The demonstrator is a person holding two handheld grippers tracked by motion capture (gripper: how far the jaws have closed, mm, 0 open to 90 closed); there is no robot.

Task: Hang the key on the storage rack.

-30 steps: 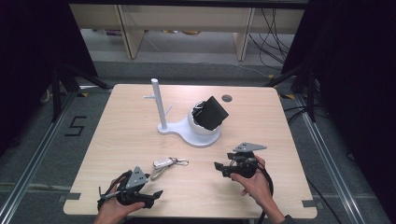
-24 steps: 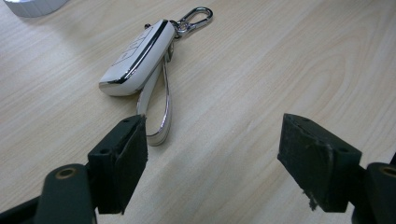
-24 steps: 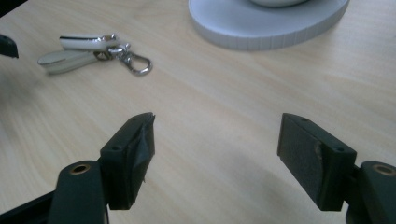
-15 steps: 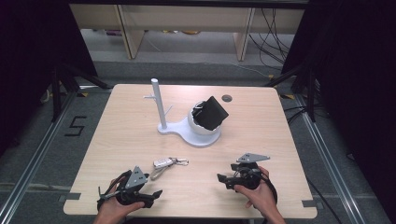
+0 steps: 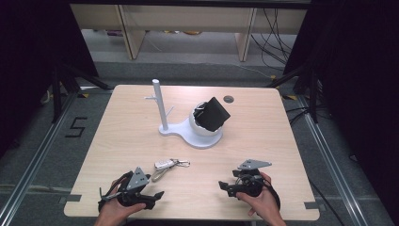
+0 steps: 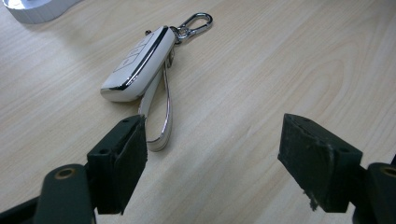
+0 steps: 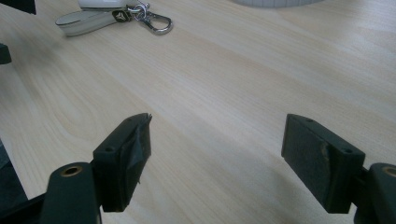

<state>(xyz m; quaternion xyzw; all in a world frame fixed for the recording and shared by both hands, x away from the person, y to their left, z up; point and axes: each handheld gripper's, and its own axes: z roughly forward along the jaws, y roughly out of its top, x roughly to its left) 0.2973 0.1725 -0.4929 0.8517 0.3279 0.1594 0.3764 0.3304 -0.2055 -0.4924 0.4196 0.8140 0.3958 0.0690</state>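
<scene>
The table is pale wood, and both claws sit low over its near edge. Well ahead of them, toward the middle of the table, stands a white stand: a round base with a thin post rising at its left and a black pouch tilted in the bowl at its right.

The left claw is released, its jaws wide apart with only bare wood between them. In the left gripper view its point lies just short of the key fob, which lies flat ahead and a little toward the left jaw. The fob's white strap loops back toward that jaw, its end close beside the pad but not between the jaws.

The right claw is likewise released, jaws spread, nothing gripped. From it the fob is well off, ahead and to its left, with the clip lying nearest.

A hand holds each claw from below: left hand, right hand.
</scene>
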